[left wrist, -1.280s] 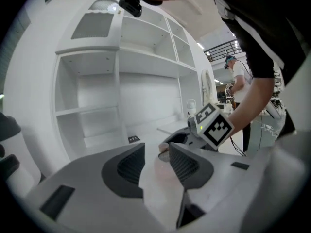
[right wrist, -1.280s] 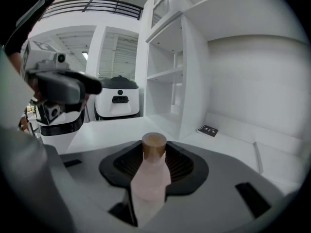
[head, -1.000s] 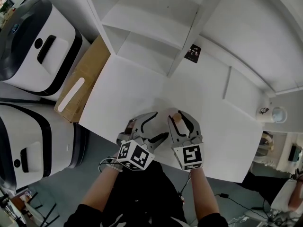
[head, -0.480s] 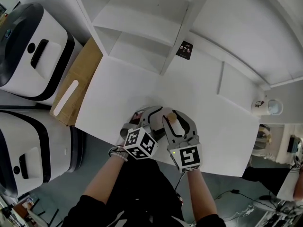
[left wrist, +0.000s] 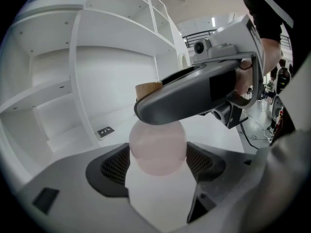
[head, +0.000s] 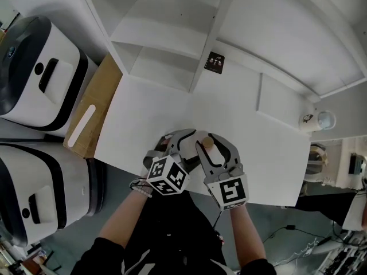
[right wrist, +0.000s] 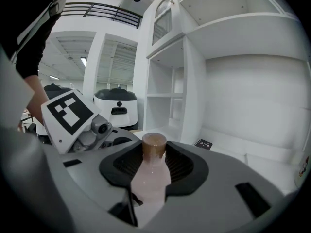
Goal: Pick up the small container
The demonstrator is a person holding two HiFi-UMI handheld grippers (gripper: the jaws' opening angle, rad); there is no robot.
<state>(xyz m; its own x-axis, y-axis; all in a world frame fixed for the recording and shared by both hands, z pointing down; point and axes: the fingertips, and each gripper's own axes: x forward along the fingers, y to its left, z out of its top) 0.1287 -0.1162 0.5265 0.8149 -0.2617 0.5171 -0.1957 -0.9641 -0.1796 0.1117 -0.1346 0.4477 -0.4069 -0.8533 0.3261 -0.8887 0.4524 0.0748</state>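
Only right gripper view: small container's (right wrist: pixel 148 178) narrow neck between fingers (right wrist: pixel 184 166).

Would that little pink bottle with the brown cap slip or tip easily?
The small bottle looks smooth and rounded, so it is probably slippery. Tall and slim under its brown cap, it may tip easily when stood.

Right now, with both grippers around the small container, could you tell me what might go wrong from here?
1. The left gripper and the right gripper both appear clamped on the small container. If the hands drift apart, it may twist or slip free.
2. It is held close to the near edge of the white table, so a drop might bounce or roll off that edge.
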